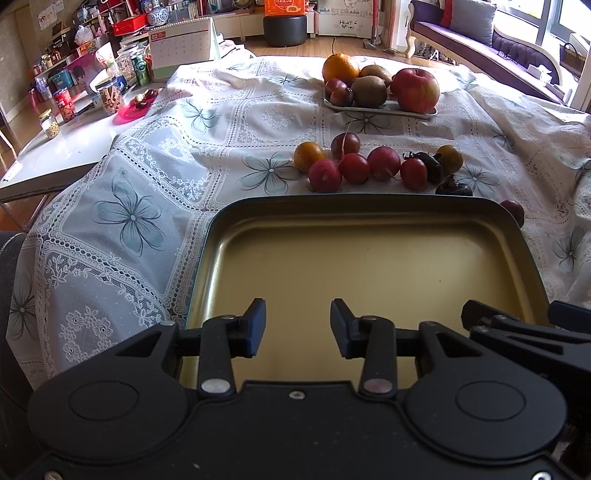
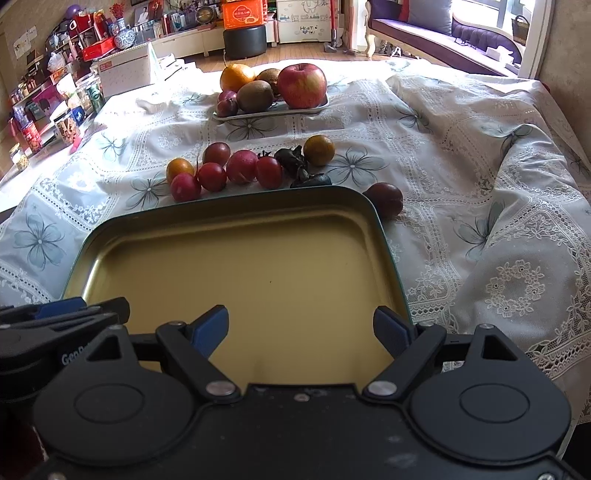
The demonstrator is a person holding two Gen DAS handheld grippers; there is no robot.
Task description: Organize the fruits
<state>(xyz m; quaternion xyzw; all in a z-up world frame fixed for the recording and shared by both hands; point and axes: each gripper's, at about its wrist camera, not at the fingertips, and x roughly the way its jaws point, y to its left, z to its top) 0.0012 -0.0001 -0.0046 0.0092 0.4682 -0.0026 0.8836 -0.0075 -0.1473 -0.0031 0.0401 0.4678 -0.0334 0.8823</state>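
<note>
An empty gold-lined tin tray (image 1: 369, 266) (image 2: 236, 266) lies on the lace tablecloth right in front of both grippers. My left gripper (image 1: 297, 326) is open and empty over the tray's near edge. My right gripper (image 2: 301, 328) is open and empty beside it. Beyond the tray lies a row of small red plums (image 1: 354, 168) (image 2: 242, 166), two small oranges (image 1: 308, 156) (image 2: 319, 149) and dark water caltrops (image 1: 432, 166) (image 2: 295, 158). One dark plum (image 2: 384, 199) sits at the tray's far right corner. A white plate (image 1: 369, 109) (image 2: 273, 110) farther back holds an apple (image 1: 415, 90) (image 2: 302, 85), kiwis, an orange and plums.
The tablecloth (image 1: 147, 184) is rumpled, with folds at the right (image 2: 517, 258). A side table (image 1: 74, 140) at the left holds jars, cans and a desk calendar (image 1: 181, 48). A black stool (image 1: 284, 29) and a sofa (image 1: 480, 40) stand on the floor behind.
</note>
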